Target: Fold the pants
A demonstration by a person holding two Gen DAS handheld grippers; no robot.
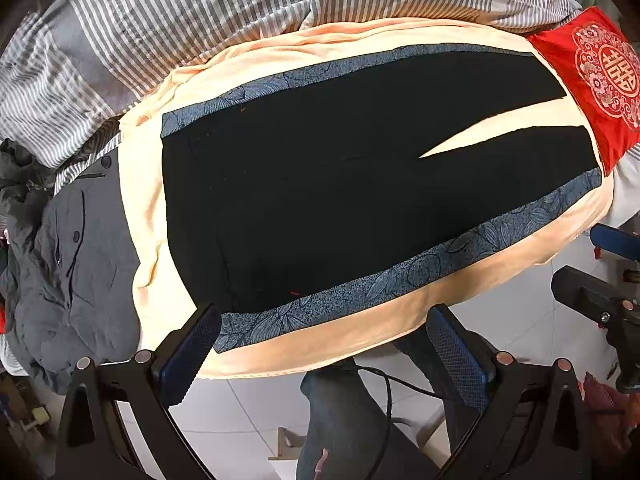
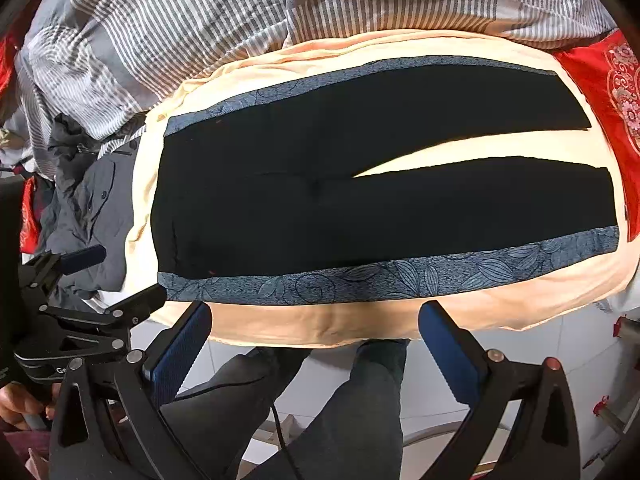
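Note:
Black pants [image 1: 328,184] with blue floral side stripes lie flat on a peach sheet [image 1: 344,344], waistband to the left, both legs running right with a narrow gap between them. They also show in the right wrist view [image 2: 320,216]. My left gripper [image 1: 324,320] is open and empty, hovering at the near edge of the pants by the near side stripe. My right gripper [image 2: 316,316] is open and empty, just short of the sheet's near edge. The left gripper also shows at the left of the right wrist view [image 2: 96,280].
A grey garment [image 1: 76,264] lies bunched left of the sheet. A striped grey and white duvet [image 1: 168,28] lies behind. A red embroidered cushion [image 1: 592,80] sits at the right. Below are a tiled floor [image 1: 248,408] and the person's legs [image 2: 360,408].

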